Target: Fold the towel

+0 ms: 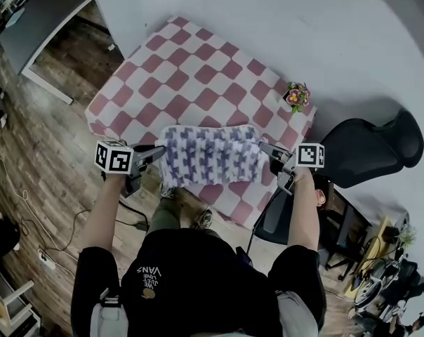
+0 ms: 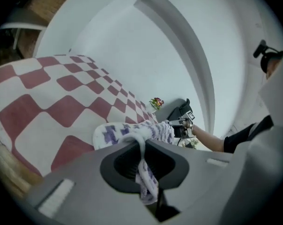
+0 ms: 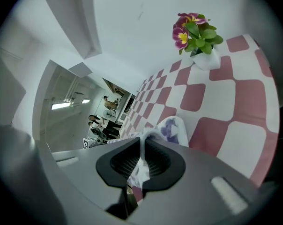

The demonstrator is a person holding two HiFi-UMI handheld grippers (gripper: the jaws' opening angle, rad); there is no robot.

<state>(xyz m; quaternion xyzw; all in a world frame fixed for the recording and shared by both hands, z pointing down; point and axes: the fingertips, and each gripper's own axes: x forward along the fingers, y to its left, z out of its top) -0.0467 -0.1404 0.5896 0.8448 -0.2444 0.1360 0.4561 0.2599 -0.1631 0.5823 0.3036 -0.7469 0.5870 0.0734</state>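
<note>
Red-and-white checked cloth (image 1: 191,69) over a table, white wall behind, wood floor (image 1: 50,160) to the left, black chair (image 1: 370,149) to the right. Small flower pot (image 1: 296,97) stands near the cloth's right edge.

Position: the towel (image 1: 210,154), white with a purple pattern, is stretched sideways between the two grippers above the near part of the checked cloth. Cannot tell whether its underside rests on the cloth.

Grip: left gripper (image 1: 156,154) has its jaws closed almost fully, pinching the towel's left end. Right gripper (image 1: 267,150) does the same on the right end.

Handling (judgement): soft, light, limp fabric, not fragile. It will sag wherever it is unsupported, and its texture should hold well in the pads. Best held at the corners or end edges, as now, with some tension kept across the span so the fold line lies straight.

View differences:
- head view alone shows the full span and both grippers at once
- left gripper view shows fabric bunched through the pads with a tail hanging behind them, and the right gripper across the towel
- right gripper view shows the flower pot close up and a lit room with people far off
</note>
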